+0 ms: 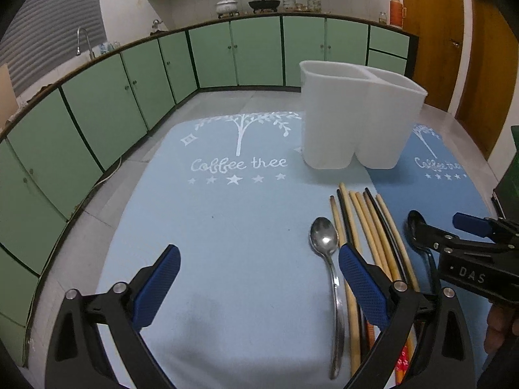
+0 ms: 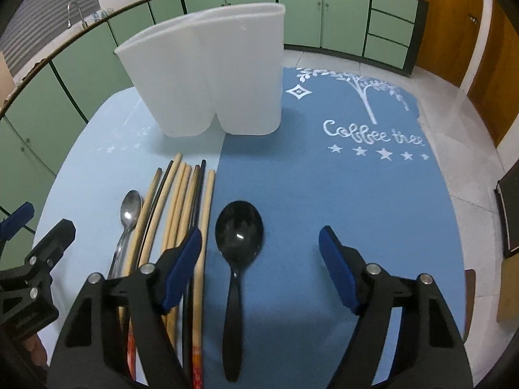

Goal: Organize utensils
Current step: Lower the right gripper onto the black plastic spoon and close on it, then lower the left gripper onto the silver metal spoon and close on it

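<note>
My right hand-held gripper [image 2: 259, 259] hangs wide open over the black spoon [image 2: 238, 236], which lies flat on the darker blue mat [image 2: 356, 194] just right of the chopsticks [image 2: 181, 201]. My left hand-held gripper [image 1: 259, 285] is open too, beside the metal spoon [image 1: 324, 240]. The black one looks light, stiff and slick; I'd pinch its handle, then drop it into the white holder [image 2: 211, 77] beyond.

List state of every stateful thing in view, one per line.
left gripper: open, holding nothing
right gripper: open, holding nothing
white holder: upright; inside not visible
metal spoon: flat on light mat, bowl up
black spoon: flat on dark mat, bowl up
chopsticks: lying flat, bunched side by side
</note>
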`<state>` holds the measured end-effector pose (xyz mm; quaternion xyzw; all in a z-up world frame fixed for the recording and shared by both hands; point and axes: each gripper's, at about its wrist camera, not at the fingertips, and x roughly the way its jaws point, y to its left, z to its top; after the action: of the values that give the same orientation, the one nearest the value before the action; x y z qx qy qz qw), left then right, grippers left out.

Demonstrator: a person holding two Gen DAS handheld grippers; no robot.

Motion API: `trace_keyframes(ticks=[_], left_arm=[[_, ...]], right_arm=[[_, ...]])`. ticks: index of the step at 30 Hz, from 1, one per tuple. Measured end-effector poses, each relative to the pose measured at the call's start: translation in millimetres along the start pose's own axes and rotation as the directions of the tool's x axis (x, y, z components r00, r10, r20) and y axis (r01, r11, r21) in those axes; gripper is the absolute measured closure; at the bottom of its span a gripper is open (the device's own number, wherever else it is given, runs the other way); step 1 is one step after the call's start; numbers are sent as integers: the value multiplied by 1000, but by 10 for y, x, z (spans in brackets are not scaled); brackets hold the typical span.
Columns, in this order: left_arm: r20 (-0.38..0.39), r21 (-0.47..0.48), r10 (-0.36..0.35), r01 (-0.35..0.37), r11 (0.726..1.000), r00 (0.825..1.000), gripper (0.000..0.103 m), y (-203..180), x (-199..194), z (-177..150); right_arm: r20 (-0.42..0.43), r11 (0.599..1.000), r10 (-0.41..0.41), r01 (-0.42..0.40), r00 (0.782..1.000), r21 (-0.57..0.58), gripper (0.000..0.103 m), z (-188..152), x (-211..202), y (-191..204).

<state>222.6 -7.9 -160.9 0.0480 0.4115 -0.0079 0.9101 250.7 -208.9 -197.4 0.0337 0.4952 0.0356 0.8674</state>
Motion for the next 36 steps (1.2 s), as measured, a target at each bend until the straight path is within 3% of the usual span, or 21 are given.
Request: trace_keyframes(ticks=[6,10,20,36], left_arm=[[-11,0,-17,17,1000,1000,7,-2,97,2],[-17,1,-37,37,999,999,7,-48,167,41],[-75,21,-41,43,999,996,7,-191,476,53],[-120,17,-46,48,999,992,7,-80,576,-128]], right_arm=[[-26,1000,3,-2,1000,17,51,18,149,25],[-14,1000,-15,15,1000,-1,71,26,167,34],[-6,1000,8,-8,1000,13,71,27,163,-101],[-5,1000,0,0,1000,7,71,-32,103,-54]])
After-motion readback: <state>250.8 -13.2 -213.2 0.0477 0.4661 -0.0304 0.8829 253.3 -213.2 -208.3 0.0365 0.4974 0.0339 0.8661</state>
